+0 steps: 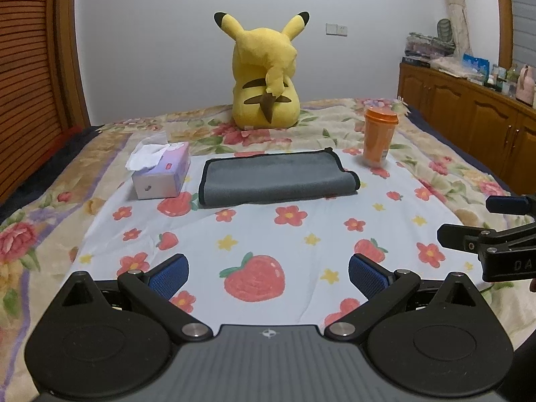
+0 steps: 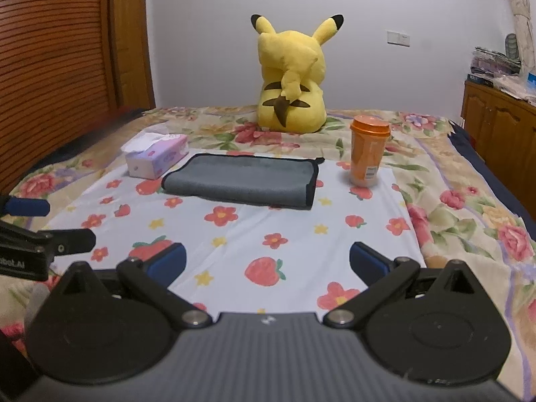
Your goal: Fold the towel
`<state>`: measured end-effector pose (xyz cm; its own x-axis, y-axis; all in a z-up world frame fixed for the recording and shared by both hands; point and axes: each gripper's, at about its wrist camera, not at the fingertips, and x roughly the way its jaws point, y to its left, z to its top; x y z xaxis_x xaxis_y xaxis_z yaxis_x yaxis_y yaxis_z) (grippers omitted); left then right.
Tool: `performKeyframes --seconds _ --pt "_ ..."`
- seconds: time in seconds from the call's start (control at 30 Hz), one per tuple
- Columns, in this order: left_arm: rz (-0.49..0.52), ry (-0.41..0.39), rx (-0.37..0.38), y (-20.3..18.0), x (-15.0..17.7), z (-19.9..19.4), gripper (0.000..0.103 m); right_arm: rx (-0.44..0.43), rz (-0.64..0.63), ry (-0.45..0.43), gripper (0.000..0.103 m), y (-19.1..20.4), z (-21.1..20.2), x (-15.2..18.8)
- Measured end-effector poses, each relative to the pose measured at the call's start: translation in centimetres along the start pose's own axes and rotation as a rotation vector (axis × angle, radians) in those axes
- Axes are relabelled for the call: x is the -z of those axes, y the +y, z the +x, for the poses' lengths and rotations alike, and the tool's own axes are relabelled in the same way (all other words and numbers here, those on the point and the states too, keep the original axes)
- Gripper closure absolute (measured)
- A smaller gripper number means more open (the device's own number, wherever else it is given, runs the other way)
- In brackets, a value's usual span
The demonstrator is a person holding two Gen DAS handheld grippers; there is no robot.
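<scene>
A grey towel with a black edge lies folded over on the white strawberry-print cloth on the bed; it also shows in the right wrist view. My left gripper is open and empty, well short of the towel, above the cloth's near part. My right gripper is open and empty, also well short of the towel. The right gripper shows at the right edge of the left wrist view. The left gripper shows at the left edge of the right wrist view.
A tissue box sits just left of the towel. An orange lidded cup stands to its right. A yellow plush toy sits behind. A wooden headboard is on the left, wooden cabinets on the right.
</scene>
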<state>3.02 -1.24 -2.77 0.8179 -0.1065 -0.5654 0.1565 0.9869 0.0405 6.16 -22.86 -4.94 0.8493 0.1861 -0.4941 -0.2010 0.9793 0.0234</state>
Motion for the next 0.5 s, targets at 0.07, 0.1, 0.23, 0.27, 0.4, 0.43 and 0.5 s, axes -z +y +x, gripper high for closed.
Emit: performKeyframes --seconds 0.07,0.1,0.23,0.27,0.4,0.43,0.5 --pt "0.000 -0.001 -0.004 0.09 0.17 0.08 0.000 0.004 -0.008 0.002 0.000 0.10 0.15 0.14" --pt "-0.001 -0.002 -0.005 0.13 0.26 0.08 0.000 0.005 -0.012 0.004 0.000 0.14 0.24 0.15" --pt "-0.004 -0.015 -0.008 0.16 0.39 0.05 0.000 0.006 -0.009 0.010 0.000 0.07 0.45 0.17" --pt "-0.004 -0.021 -0.009 0.19 0.36 0.03 0.000 0.008 -0.008 0.010 0.000 0.06 0.48 0.20" --pt "-0.005 -0.054 -0.019 0.25 0.20 -0.29 0.000 0.014 -0.006 0.002 0.000 0.05 0.34 0.23" --pt "-0.005 -0.063 -0.023 0.25 0.13 -0.40 0.000 0.016 -0.005 -0.002 0.000 0.06 0.28 0.25" --pt "-0.004 -0.080 -0.026 0.29 0.08 -0.69 0.000 0.020 -0.001 -0.012 0.000 -0.04 0.12 0.24"
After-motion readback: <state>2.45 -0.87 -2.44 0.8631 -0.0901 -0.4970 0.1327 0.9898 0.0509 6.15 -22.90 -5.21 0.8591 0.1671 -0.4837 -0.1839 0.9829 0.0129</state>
